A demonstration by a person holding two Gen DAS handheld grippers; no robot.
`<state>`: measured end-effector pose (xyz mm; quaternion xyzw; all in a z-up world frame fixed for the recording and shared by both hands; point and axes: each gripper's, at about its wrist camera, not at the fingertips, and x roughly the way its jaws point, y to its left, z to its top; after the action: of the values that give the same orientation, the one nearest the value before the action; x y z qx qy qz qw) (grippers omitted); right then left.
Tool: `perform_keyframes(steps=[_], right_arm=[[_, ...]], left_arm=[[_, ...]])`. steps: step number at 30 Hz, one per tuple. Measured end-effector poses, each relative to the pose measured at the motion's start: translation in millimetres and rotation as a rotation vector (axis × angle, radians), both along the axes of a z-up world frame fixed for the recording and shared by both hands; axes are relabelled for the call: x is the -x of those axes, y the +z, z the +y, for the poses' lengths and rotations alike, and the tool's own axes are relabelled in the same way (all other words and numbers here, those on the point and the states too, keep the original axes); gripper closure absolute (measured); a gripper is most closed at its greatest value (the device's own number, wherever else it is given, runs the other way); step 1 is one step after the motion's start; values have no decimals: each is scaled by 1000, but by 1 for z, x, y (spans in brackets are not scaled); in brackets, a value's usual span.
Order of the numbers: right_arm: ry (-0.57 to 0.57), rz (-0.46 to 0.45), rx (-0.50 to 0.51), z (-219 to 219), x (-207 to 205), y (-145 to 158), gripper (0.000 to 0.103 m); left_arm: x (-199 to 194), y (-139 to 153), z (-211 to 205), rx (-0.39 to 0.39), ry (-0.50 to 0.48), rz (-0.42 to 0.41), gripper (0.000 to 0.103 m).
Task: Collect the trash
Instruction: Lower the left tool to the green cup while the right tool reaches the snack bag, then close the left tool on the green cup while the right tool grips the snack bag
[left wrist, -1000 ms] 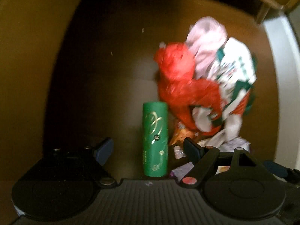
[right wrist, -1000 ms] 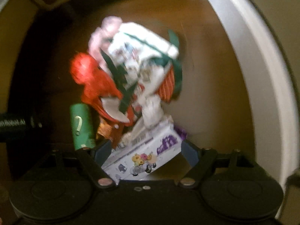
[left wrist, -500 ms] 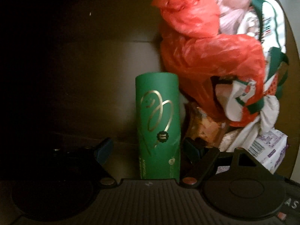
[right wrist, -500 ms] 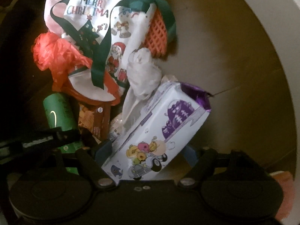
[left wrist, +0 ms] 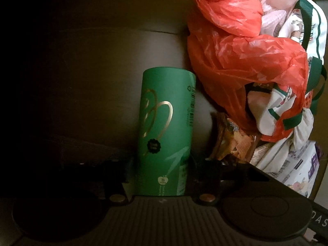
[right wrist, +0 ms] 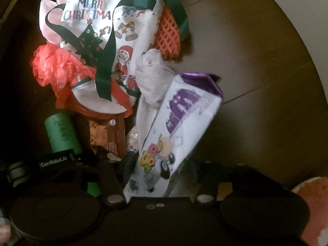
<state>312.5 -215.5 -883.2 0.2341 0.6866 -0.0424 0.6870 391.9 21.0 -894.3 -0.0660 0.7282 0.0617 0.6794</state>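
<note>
Could tip or roll the can (left wrist: pixel 166 123) if squeezed off-centre: smooth round wall, grip low near the base, most of the length ahead of the tips. Could also snag the red bag (left wrist: pixel 246 61) and the wrapper (left wrist: pixel 235 141), both crowding the can's right side, and drag them along. On the other side, could crush or twist the pack (right wrist: pixel 176 127): soft, lying slantwise across the gap, so likely to pivot and slide out under a one-sided pinch. Might pull the tissue (right wrist: pixel 151 75) too, draped against its upper left edge.

Left gripper (left wrist: pixel 162 164): narrowed close about the can, which stands between the fingers, base deep in the gap. Cannot tell in the shadow whether clamped or just short of touching.

Right gripper (right wrist: pixel 164 170): partly open, lower end of the pack between the fingers, hard against the left one, apparently a dark gap to the right one. Holds nothing firmly, by the look of it.
</note>
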Motion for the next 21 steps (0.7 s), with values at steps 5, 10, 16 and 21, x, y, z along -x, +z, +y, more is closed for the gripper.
perform_keyframes(steps=[5, 10, 16, 21], right_arm=[[-15, 4, 13, -5, 13, 26, 63], [17, -10, 38, -13, 18, 71, 64], [80, -91, 57, -20, 16, 155, 64], [130, -200, 47, -34, 12, 246, 64]], left_arm=[[7, 26, -4, -20, 17, 3, 54], [10, 70, -10, -33, 28, 9, 54], [1, 156, -23, -45, -8, -43, 54], [-7, 235, -24, -36, -24, -107, 54]])
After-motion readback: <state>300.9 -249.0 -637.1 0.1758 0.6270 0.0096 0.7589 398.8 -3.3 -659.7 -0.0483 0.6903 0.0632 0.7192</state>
